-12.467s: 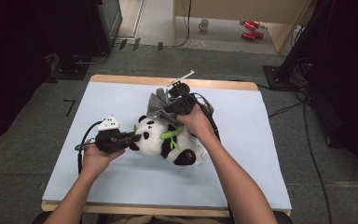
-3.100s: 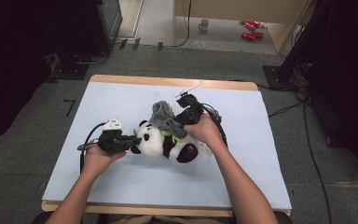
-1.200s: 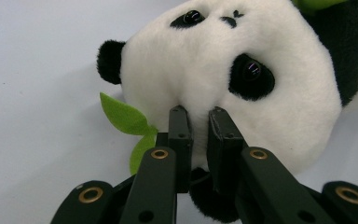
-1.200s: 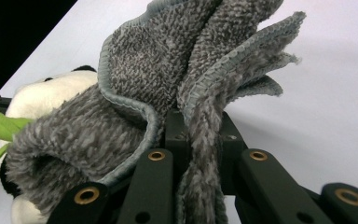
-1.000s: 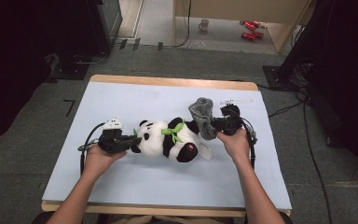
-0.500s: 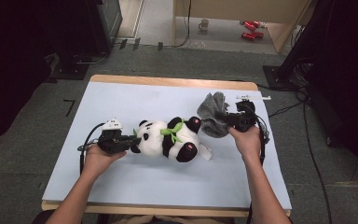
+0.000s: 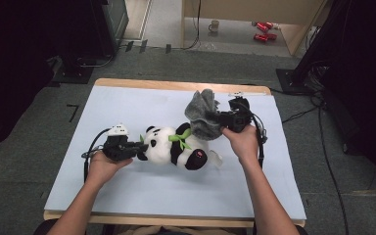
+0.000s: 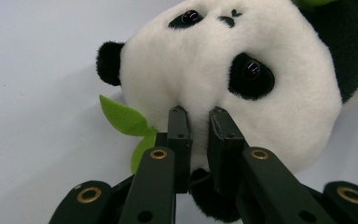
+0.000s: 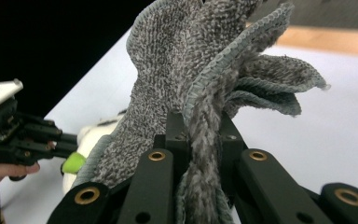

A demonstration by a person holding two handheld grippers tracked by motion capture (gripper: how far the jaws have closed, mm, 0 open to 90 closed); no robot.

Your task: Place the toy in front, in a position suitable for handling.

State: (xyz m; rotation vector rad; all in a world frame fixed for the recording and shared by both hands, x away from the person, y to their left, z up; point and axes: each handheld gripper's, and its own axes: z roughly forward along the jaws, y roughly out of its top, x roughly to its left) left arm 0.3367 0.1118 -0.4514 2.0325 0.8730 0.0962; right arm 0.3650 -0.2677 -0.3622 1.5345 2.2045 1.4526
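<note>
Left gripper (image 8: 198,116) pinches the plush panda (image 7: 174,147) by its head at nine o'clock; right gripper (image 9: 200,121) clamps the grey towel (image 7: 203,115) at one o'clock.

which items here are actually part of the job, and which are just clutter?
In the job:
- plush panda, pinched at the head by the left gripper
- grey towel, clamped in the right gripper
- table

Lying about:
- mug on the floor
- red objects beside the wooden cabinet
- floor cables

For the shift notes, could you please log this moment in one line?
left gripper: shut on panda | right gripper: shut on grey cloth | cloth raised above table
</note>
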